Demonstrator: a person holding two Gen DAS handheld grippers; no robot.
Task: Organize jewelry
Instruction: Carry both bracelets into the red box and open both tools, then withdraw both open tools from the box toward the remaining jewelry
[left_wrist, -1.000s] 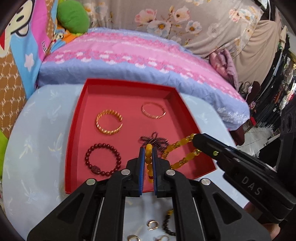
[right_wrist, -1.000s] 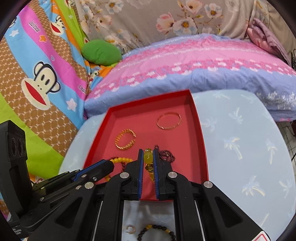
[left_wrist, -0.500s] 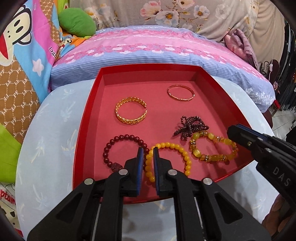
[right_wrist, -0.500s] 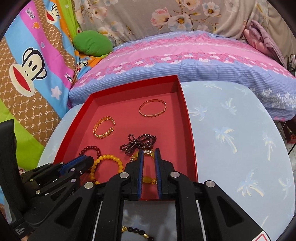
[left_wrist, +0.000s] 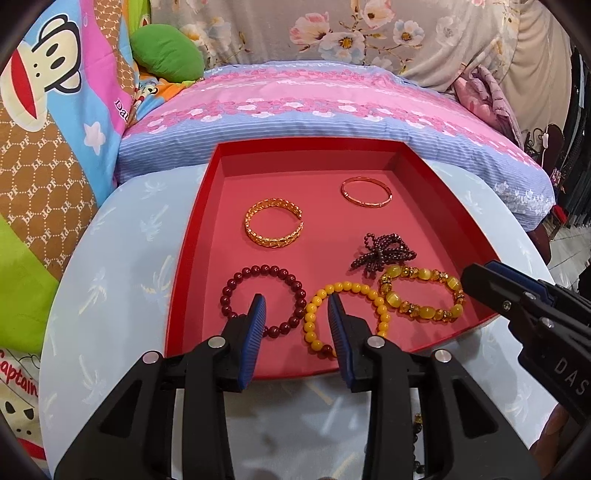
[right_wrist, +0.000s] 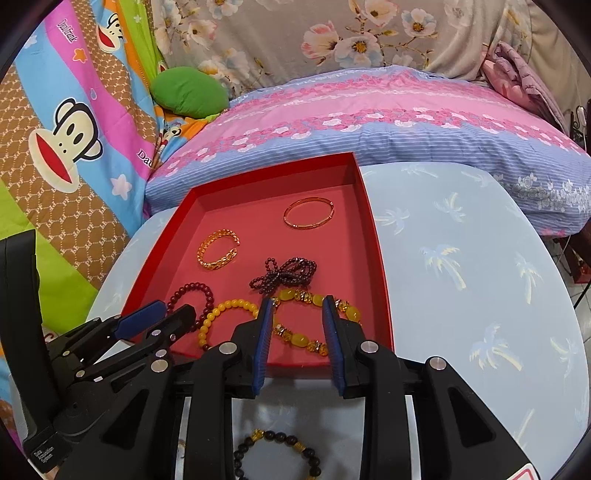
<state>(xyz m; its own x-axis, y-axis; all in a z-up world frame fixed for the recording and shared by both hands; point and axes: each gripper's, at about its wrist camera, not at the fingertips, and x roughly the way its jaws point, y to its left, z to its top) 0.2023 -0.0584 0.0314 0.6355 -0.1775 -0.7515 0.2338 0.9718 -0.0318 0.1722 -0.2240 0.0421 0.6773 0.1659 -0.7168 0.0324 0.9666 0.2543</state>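
Both claws hang over the near edge of a red tray (left_wrist: 192, 236) that sits on a pale blue tabletop (left_wrist: 122, 258) printed with palm trees, and both stand open with nothing between their blue pads. The left claw (left_wrist: 297, 308) spreads its fingers over the near part of the tray: one finger covers a bit of the dark red bead bracelet (left_wrist: 264, 299), the other covers part of the yellow bead bracelet (left_wrist: 345, 317), so neither ring of beads shows whole. The right claw (right_wrist: 297, 308) hovers above the amber bracelet (right_wrist: 314, 321), whose near side is partly hidden behind its fingers; in the left wrist view this claw enters from the right edge and only its tip and part of its body are in frame. Farther back in the tray lie a gold chain cuff (left_wrist: 273, 227), a thin rose-gold bangle (left_wrist: 365, 191) and a knotted string of small dark purple beads (left_wrist: 384, 253), all apart from one another; the purple string looks to touch the amber bracelet, though that is hard to settle. On the tabletop below the right claw lies a black bead bracelet (right_wrist: 277, 454) with gold spacers, cut off by the claw's body and the frame's lower edge. Behind the tabletop is a bed with a pink and blue cover (left_wrist: 314, 107).
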